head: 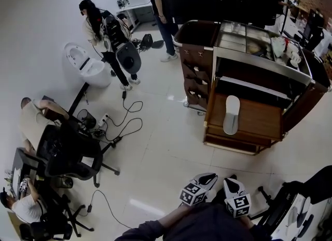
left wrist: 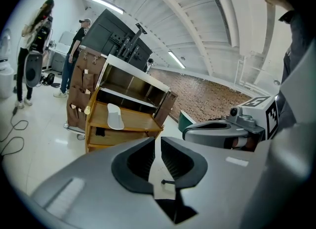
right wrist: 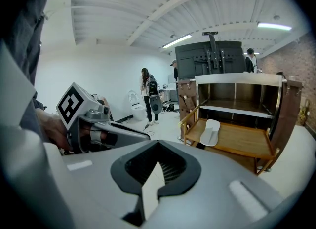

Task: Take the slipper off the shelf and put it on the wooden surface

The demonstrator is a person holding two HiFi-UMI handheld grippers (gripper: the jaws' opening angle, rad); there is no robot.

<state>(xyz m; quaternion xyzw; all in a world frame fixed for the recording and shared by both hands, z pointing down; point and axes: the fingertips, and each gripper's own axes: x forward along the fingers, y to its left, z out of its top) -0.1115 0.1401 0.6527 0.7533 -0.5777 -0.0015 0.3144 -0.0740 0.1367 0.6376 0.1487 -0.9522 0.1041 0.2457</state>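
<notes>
- While both grippers were held close to the body, the slipper (head: 231,114) lay flat on the wooden surface (head: 262,123) of the cart (head: 196,58), well apart from either tool.
- We judged the placement complete as things lay: the slipper was off the metal shelf (right wrist: 237,105) and rested below it, on the left part of the wood.
- We located the slipper straight ahead of the right gripper (right wrist: 158,146) and ahead and to the right of the left gripper (left wrist: 154,146). The right gripper was therefore the nearer one, by a small margin.
- We noted that the slipper's long axis ran away from us, nearly in line with the right gripper's reach. Any renewed grasp would meet its near end first.
- We found the left jaws a narrow slit apart, with only floor showing between them.
- We found the right jaws tip to tip, with nothing between them.
- We recorded the slipper as pale, thin and flat, a long oval with rounded ends and a smooth face.
- We recorded the wooden surface as a warm brown board with a raised rim, the shelf as bright sheet metal, and the floor (head: 155,151) as glossy white.
</notes>
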